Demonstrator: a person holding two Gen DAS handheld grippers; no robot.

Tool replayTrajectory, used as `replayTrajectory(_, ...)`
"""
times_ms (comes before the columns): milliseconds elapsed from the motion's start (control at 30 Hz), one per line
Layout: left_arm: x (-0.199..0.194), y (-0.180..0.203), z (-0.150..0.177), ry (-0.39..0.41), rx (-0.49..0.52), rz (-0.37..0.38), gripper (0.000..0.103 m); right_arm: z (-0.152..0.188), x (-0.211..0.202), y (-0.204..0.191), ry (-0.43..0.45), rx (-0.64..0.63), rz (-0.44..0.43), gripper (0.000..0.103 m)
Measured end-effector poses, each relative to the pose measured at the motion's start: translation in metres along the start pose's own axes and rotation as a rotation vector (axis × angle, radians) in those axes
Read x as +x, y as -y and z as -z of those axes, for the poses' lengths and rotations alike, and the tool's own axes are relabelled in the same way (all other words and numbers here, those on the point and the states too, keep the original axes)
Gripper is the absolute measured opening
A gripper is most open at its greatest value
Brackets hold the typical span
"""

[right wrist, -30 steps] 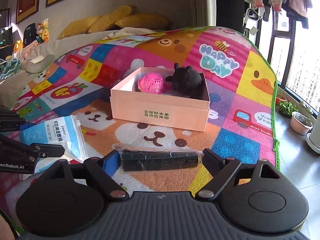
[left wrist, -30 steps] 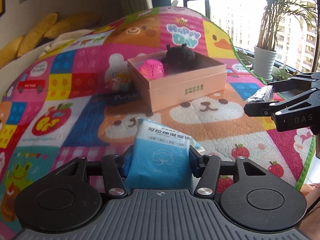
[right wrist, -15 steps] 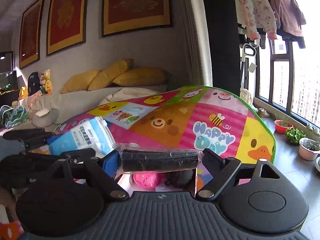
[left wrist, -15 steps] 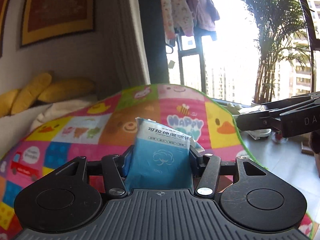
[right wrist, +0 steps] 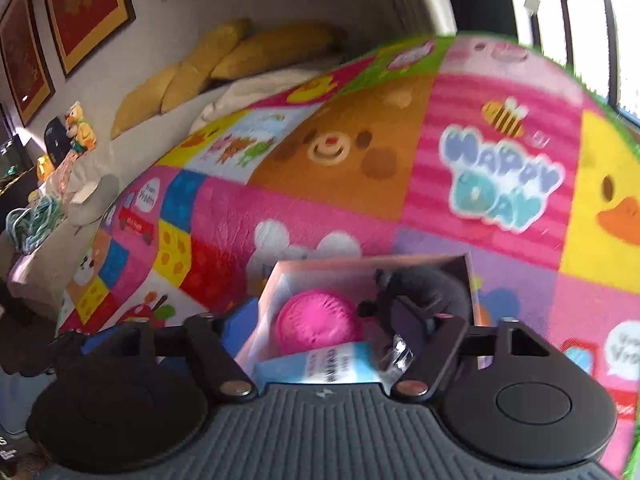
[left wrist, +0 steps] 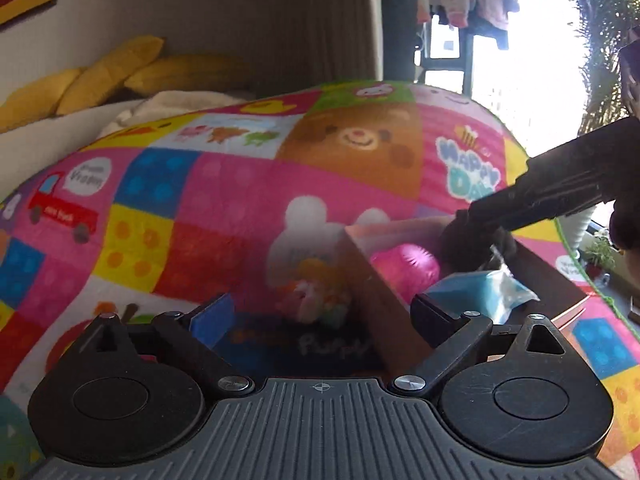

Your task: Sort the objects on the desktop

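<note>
The pink cardboard box [left wrist: 372,280] sits on the play mat and holds a pink ball [left wrist: 404,266], a black plush toy [left wrist: 468,244] and the blue tissue pack [left wrist: 476,292]. My left gripper [left wrist: 320,316] is open and empty, just left of the box's near corner. My right gripper [right wrist: 324,324] is open above the box [right wrist: 276,280]; the pink ball [right wrist: 316,322], the blue tissue pack [right wrist: 320,366], a crinkled clear wrapper [right wrist: 398,354] and the black plush toy [right wrist: 440,288] lie below it. The right gripper's arm [left wrist: 560,188] reaches over the box in the left wrist view.
The colourful cartoon play mat [left wrist: 240,200] covers the surface. A small figurine [left wrist: 316,296] stands beside the box's left wall. Yellow cushions [right wrist: 240,56] lie on a sofa behind. Potted plants [left wrist: 600,256] and a window are at the right.
Both grippers came down over the box and opened. The blue tissue pack left my left gripper and the black wrapped item left my right gripper; both now lie in the box.
</note>
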State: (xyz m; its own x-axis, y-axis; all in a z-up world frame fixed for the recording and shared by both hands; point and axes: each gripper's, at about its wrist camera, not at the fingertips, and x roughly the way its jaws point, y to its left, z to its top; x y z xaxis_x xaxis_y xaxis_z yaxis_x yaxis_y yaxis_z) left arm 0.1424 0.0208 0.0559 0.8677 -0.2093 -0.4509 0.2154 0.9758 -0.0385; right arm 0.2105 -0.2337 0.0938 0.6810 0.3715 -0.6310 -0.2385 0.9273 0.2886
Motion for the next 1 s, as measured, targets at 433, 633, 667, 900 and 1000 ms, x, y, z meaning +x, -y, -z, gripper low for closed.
replayTrajectory(433,-0.016,-0.043,0.044,-0.042,-0.178,-0.018,0.103,-0.02,0.067,-0.116,-0.149,-0.336,0.065,0.057)
replayTrajectory(633,-0.019,-0.052,0.047,-0.087,-0.184,-0.042,0.103,-0.013,0.162,-0.166,-0.303,-0.491,0.143,0.07)
replayTrajectory(667,-0.019,-0.054,0.047,-0.093,-0.187,-0.037,0.103,-0.01,0.173,-0.167,-0.327,-0.496,0.153,0.06)
replayTrajectory(900,-0.021,-0.056,0.051,-0.111,-0.188,-0.001,0.103,-0.014,0.163,-0.168,-0.411,-0.453,0.119,0.001)
replayTrajectory(1000,-0.021,-0.051,0.052,-0.112,-0.169,0.026,0.103,-0.019,0.126,-0.176,-0.416,-0.476,-0.061,0.003)
